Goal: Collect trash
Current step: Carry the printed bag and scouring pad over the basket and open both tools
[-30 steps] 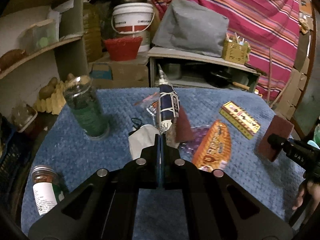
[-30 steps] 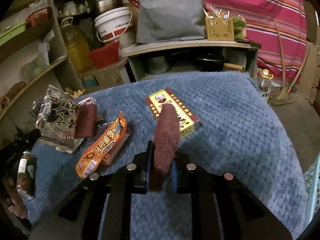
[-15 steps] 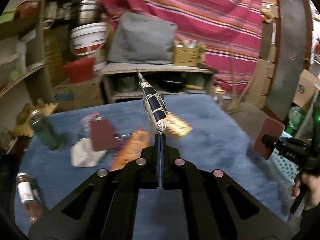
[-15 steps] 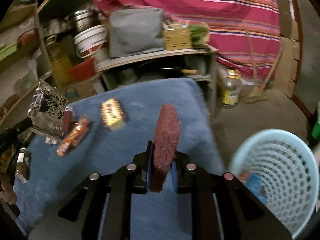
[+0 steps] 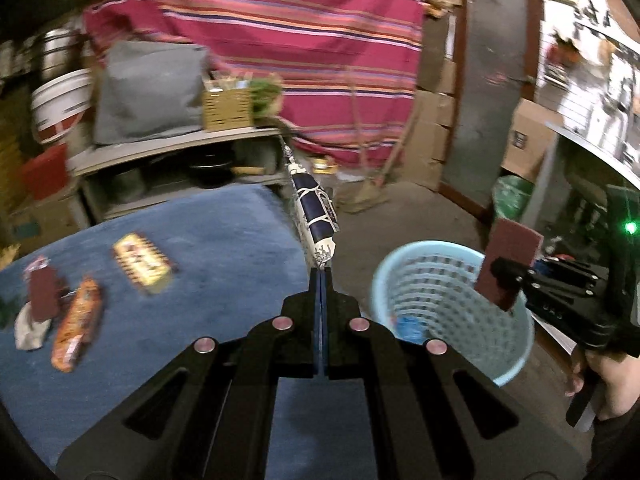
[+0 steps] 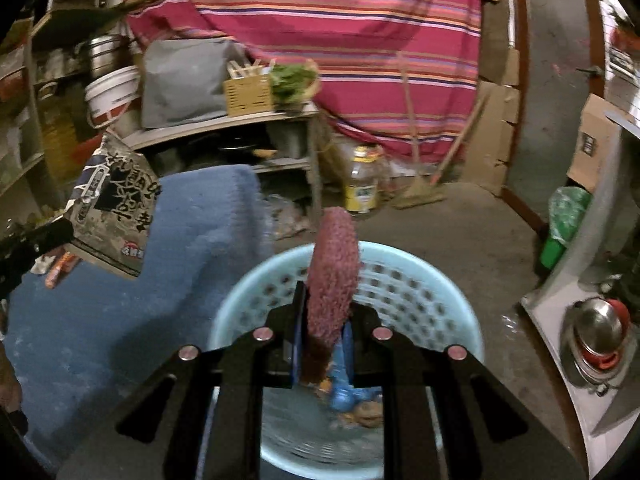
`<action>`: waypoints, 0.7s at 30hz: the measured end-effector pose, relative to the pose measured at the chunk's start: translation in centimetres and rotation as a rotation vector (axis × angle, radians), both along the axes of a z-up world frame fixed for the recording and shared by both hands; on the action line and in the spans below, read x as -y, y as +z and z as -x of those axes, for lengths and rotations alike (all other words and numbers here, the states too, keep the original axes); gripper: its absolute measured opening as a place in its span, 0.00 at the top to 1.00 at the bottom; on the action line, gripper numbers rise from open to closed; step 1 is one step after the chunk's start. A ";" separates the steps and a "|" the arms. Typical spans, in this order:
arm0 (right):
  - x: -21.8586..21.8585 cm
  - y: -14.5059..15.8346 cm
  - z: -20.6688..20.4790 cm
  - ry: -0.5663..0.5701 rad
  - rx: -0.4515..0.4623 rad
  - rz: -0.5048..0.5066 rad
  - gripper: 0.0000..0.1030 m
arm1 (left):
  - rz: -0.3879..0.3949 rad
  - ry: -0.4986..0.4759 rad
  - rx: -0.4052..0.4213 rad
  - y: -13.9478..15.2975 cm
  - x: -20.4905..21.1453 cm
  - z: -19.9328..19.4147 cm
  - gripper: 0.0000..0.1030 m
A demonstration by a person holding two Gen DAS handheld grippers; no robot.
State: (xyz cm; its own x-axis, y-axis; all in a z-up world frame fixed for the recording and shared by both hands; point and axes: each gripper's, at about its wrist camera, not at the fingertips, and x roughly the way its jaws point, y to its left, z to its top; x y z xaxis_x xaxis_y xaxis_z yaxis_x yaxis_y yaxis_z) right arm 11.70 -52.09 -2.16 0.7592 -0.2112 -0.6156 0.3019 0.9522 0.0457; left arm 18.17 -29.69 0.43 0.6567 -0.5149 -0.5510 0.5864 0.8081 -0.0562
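With our right gripper (image 6: 322, 344) clamped on the maroon scouring pad (image 6: 332, 276) above the pale blue basket (image 6: 456, 300) and our left gripper (image 5: 321, 280) clamped on the snack wrapper (image 5: 314, 212) left of its rim, premature release risks dropping either outside.

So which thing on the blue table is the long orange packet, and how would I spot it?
Start at the blue cloth-covered table left of the pale blue basket. Near its left edge lies a cluster of litter: a dark red pad on crumpled white paper. The orange packet lies just right of them, the only long, narrow, bright orange wrapper; the yellow patterned box beyond is squarer.
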 end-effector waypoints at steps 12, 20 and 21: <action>4.7 -1.1 2.6 -0.083 -0.007 -0.025 0.84 | -0.060 -0.131 0.008 -2.1 9.3 2.9 1.00; 5.8 -1.6 3.5 -0.103 -0.011 -0.039 0.84 | -0.098 -0.155 -0.058 -4.1 12.3 2.2 1.00; 5.9 -1.6 3.6 -0.105 -0.012 -0.040 0.84 | -0.105 -0.154 -0.070 -4.4 12.4 2.1 0.99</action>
State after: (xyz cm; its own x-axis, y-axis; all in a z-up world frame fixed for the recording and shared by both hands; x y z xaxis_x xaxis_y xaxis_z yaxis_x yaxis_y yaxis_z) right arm 8.14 -58.00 -3.76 0.7269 -0.2644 -0.6338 0.4006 0.9129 0.0787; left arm 16.09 -42.09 -3.93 0.5328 -0.5437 -0.6485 0.7011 0.7128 -0.0216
